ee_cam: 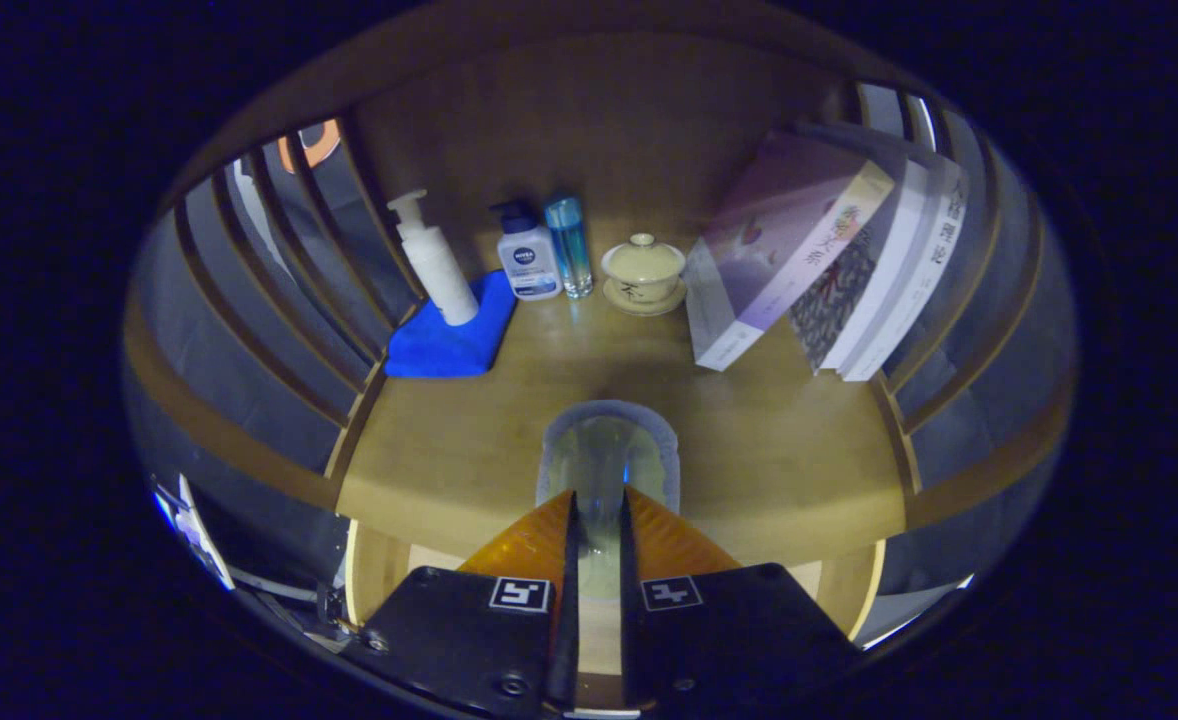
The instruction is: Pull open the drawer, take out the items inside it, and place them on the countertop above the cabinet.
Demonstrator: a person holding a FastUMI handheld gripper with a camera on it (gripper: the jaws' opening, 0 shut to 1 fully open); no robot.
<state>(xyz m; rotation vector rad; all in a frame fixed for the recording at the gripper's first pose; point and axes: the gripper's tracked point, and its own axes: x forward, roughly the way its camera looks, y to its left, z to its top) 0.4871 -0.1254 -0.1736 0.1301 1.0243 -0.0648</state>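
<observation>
Gripper (597,510) level; fingers (524,540) pinching clear cup.

A clear plastic cup (604,470) sits pinched between the fingers (649,535) over the countertop (769,450).

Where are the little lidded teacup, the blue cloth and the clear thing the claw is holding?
Lidded teacup (643,265): gripper view, on its pale bowl.
Blue cloth (444,345): gripper view, on its bare front part.
Clear cup (604,455): gripper view, on its wall, ahead of the gripper (597,510) fingers pinching it.

The wooden counter (769,450) carries a blue cloth (449,335) with a white pump bottle (436,260) on it, two smaller bottles (547,255), a lidded cup (643,272) and leaning books (829,260).
</observation>
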